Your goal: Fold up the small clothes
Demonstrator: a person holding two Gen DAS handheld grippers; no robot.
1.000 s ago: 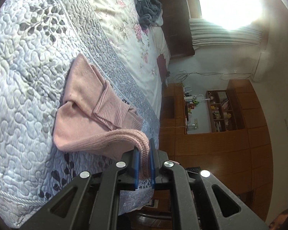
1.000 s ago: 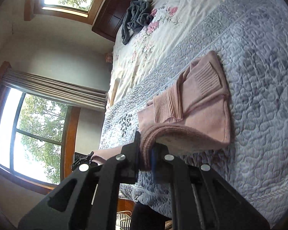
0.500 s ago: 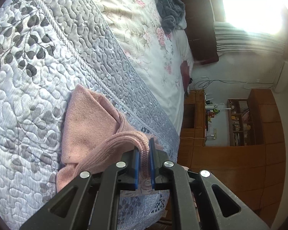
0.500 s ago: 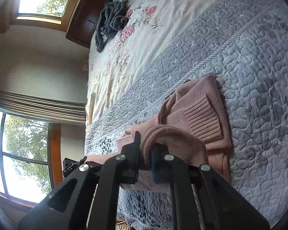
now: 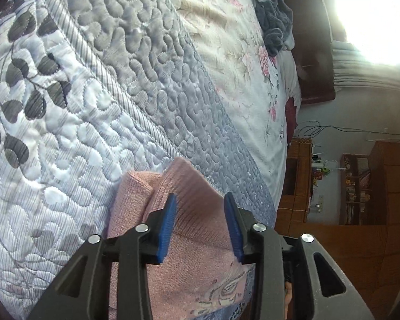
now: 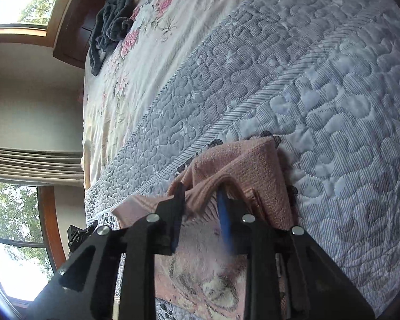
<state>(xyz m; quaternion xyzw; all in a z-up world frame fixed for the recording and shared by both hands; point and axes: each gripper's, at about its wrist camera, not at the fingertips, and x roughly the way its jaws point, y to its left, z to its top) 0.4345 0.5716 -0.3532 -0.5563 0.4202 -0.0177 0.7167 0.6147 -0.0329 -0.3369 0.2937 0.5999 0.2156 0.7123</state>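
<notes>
A small pink knit sweater (image 5: 194, 229) lies folded on the grey quilted bedspread (image 5: 98, 106), a pale printed design showing on its near part. My left gripper (image 5: 198, 208) hangs open just over it, blue pads apart with only flat fabric under the gap. In the right wrist view the same sweater (image 6: 253, 160) lies bunched at its far edge, and a ridge of fabric rises between the spread fingers of my right gripper (image 6: 201, 200), which is open. The sweater's near part is hidden behind both grippers' bodies.
A dark grey garment (image 5: 274, 24) lies crumpled on the floral sheet (image 5: 240, 61) near the headboard. Wooden cabinets and shelves (image 5: 360, 192) stand past the bed's edge. Bright windows (image 6: 16, 208) and a curtain (image 6: 32, 162) line the wall on the other side.
Both grippers carried the sweater's hem forward over the garment and then let go: their jaws were shut on the knit edge before and now stand open above the folded sweater.
</notes>
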